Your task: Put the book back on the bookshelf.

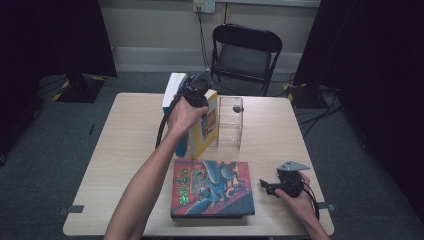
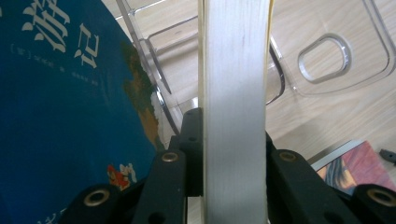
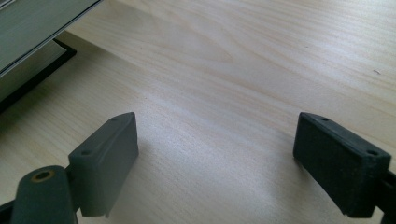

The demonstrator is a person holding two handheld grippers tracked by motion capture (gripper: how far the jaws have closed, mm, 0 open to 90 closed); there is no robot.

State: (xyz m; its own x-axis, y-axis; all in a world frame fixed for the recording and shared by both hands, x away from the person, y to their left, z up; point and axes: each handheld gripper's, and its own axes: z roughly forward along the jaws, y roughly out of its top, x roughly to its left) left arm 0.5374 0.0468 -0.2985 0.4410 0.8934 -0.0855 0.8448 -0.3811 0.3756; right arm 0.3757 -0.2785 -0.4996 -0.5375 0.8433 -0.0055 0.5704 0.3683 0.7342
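Note:
My left gripper (image 1: 192, 93) reaches down onto a yellow-covered book (image 1: 208, 125) that stands upright at the back middle of the table. In the left gripper view both pads press the sides of this book's white page block (image 2: 233, 84), so the left gripper (image 2: 233, 144) is shut on it. A blue book (image 2: 60, 116) stands right beside it. A clear plastic book stand (image 1: 230, 122) is just to the right of both. A large illustrated book (image 1: 212, 187) lies flat at the table's front. My right gripper (image 1: 267, 187) rests to the right of it, open over bare wood (image 3: 215, 158).
The wooden table (image 1: 130, 135) has free room at its left and at its right around the stand. A black folding chair (image 1: 245, 50) stands behind the table. In the right gripper view the flat book's edge (image 3: 28, 37) lies at upper left.

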